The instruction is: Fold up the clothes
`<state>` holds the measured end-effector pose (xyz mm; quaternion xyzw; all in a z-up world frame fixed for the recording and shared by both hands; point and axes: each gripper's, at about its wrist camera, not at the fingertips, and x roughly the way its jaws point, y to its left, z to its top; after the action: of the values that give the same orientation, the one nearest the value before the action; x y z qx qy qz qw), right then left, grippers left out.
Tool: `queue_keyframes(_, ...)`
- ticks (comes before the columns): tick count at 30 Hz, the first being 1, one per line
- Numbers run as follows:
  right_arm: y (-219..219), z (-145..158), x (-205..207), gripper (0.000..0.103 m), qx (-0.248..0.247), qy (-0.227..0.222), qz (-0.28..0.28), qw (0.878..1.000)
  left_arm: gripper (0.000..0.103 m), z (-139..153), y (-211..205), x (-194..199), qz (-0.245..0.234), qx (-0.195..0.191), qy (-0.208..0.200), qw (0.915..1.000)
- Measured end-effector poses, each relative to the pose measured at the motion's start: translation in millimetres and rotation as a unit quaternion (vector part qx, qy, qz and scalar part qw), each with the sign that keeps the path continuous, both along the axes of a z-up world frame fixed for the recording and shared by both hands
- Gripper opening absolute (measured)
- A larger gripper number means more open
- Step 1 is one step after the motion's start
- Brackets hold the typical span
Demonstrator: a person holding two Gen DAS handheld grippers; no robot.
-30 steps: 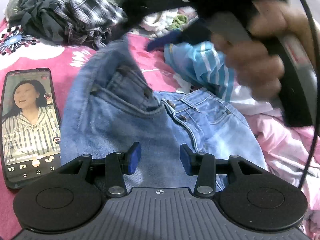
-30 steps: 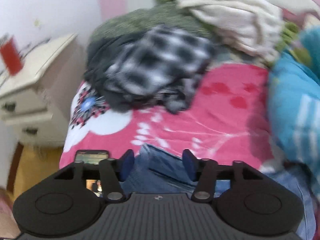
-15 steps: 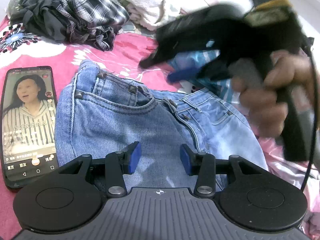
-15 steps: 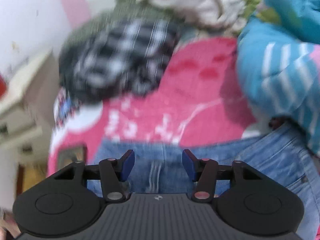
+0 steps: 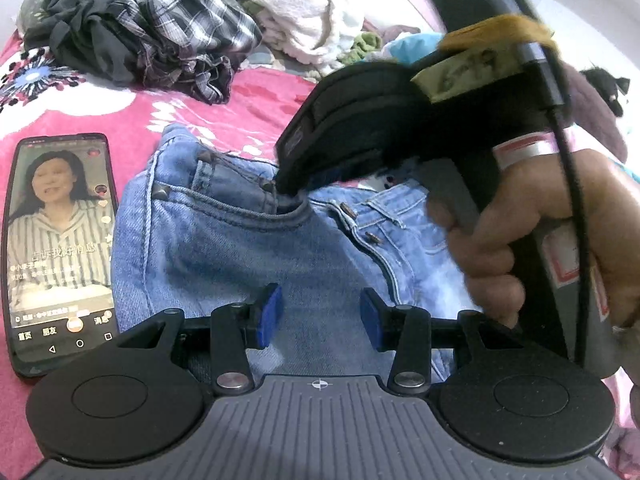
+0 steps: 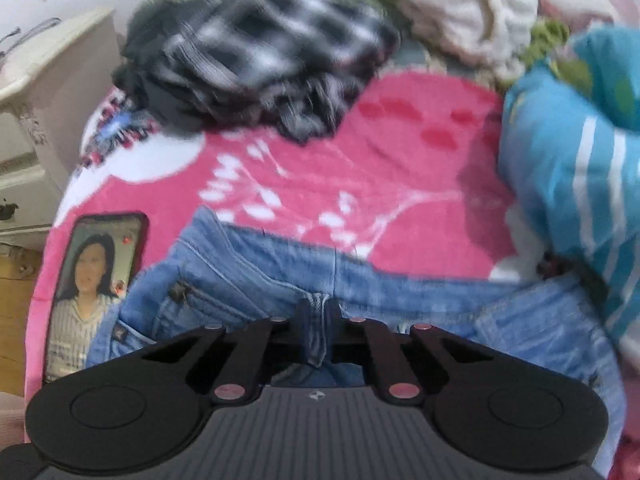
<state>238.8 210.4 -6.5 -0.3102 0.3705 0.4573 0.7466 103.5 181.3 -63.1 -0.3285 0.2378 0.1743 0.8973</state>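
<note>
Jeans (image 5: 240, 248) spread on pink blanket (image 5: 260, 100), waistband up, fly rivets showing; right gripper (image 6: 318, 316) pinched tight on waistband fold at a belt loop, nose pressed to denim beside pocket edge in left view; left gripper (image 5: 320, 316) hovering low over a leg, blue pads (image 5: 268, 316) spread wide, nothing between; phone (image 5: 60, 248) flat just left of jeans, screen lit; plaid shirt (image 5: 168, 36) heaped beyond, cream fleece (image 5: 304, 20) behind; striped blue garment (image 6: 580, 184) at right, touching jeans.
</note>
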Motion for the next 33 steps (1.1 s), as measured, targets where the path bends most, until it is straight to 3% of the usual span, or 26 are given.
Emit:
queue_keyframes(6,14,-5,10,0.007,0.011,0.002,0.001,1.000,0.043,4,5,-5,0.018,-0.001,-0.017,0.9997)
queue_keyframes(11,26,-10,18,0.007,0.021,0.004,0.001,1.000,0.043,3,15,-2,0.034,-0.015,-0.014,0.9992)
queue_keyframes(18,37,-19,26,0.009,0.019,0.004,0.009,1.000,0.043,0,12,1,0.028,-0.005,0.000,0.9996)
queue_keyframes(20,32,-10,29,0.017,0.024,0.007,0.007,1.000,0.043,0,12,0,0.028,-0.006,0.000,0.9996)
queue_keyframes(23,1,20,40,0.041,0.068,-0.006,-0.021,0.997,0.043,0,12,-1,0.027,-0.007,-0.001,0.9996)
queue_keyframes(26,-40,48,59,0.042,0.117,-0.030,-0.081,0.989,0.043,1,12,-2,0.028,-0.007,0.000,0.9996)
queue_keyframes(33,-59,4,75,0.042,0.039,-0.057,-0.102,0.992,0.043,1,11,-2,0.027,0.002,0.001,0.9996)
